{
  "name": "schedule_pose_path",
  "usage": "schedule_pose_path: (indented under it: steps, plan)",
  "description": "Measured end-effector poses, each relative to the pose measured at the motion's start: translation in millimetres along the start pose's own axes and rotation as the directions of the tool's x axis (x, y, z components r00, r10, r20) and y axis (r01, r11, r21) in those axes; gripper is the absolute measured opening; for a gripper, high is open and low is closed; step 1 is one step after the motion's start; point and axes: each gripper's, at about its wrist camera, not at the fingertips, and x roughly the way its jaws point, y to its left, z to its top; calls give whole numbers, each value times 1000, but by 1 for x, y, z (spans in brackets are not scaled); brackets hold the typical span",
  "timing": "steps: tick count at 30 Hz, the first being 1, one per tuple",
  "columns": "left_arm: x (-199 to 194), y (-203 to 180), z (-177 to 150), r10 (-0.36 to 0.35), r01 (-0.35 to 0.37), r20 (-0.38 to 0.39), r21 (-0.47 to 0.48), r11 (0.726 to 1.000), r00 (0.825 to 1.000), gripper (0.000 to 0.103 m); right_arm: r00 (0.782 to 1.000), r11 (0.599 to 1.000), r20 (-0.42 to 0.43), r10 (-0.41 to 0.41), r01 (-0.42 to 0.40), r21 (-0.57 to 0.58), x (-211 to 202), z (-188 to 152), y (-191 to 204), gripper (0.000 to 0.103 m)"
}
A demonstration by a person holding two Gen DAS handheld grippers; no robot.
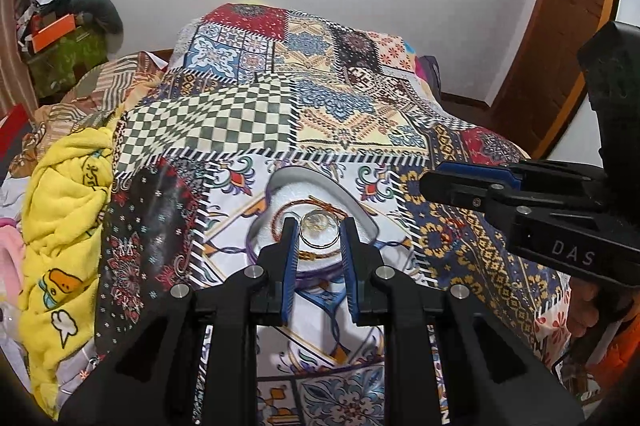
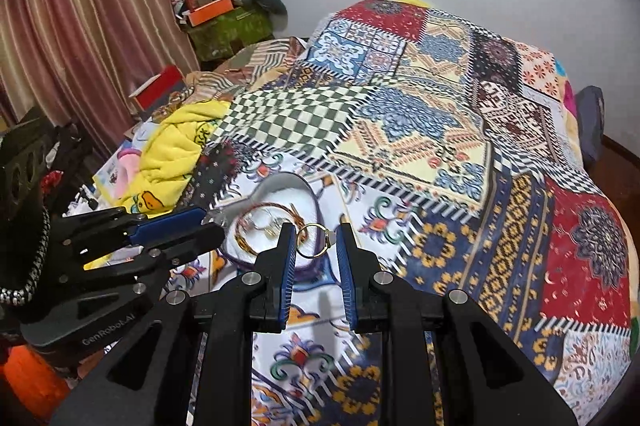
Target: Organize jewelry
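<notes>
A white heart-shaped box [image 1: 282, 192] lies on the patchwork bedspread and holds a braided bracelet [image 1: 280, 214]. In the left wrist view my left gripper [image 1: 319, 238] is shut on a thin ring with a large clear stone [image 1: 318, 226], held just over the box. In the right wrist view my right gripper [image 2: 316, 246] is shut on a gold ring [image 2: 313, 240] with a small setting, above the box's [image 2: 280, 192] right rim. Small earrings [image 2: 266, 224] lie inside the bracelet [image 2: 256, 222]. The left gripper [image 2: 210, 226] reaches in from the left, and the right gripper [image 1: 430, 184] sits beyond the box's right side.
A yellow towel [image 1: 64, 210] is bunched at the left of the bed. Boxes and clothes are piled by the far wall [image 2: 224, 14], with a striped curtain [image 2: 88, 6] on the left. A red box [image 2: 158, 86] lies near the pillows. A wooden door [image 1: 560, 26] stands at the right.
</notes>
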Motion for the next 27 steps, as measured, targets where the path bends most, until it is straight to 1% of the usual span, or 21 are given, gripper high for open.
schedule_pose_path:
  steps: [5,15,17,21,27]
  plan:
    - [9,8,-1,14,-14,-13,-11,1000,1000,20,999,1000,-19,26,-26,-13,14,2,6,18]
    - [32,15,-6,17,-18,-54,-10,1000,998,20,992,998,-111,52,-55,-27,48,-2,7,18]
    - [35,17,-6,30,-30,-57,-12,999,998,20,991,998,-123,55,-59,-30,52,-3,8,18]
    - [39,20,-4,26,-27,-63,-22,999,998,20,988,997,-139,65,-70,-31,58,-4,8,19]
    - [39,21,-3,19,-20,-62,-26,999,998,20,988,996,-147,50,-59,-61,62,-6,13,19]
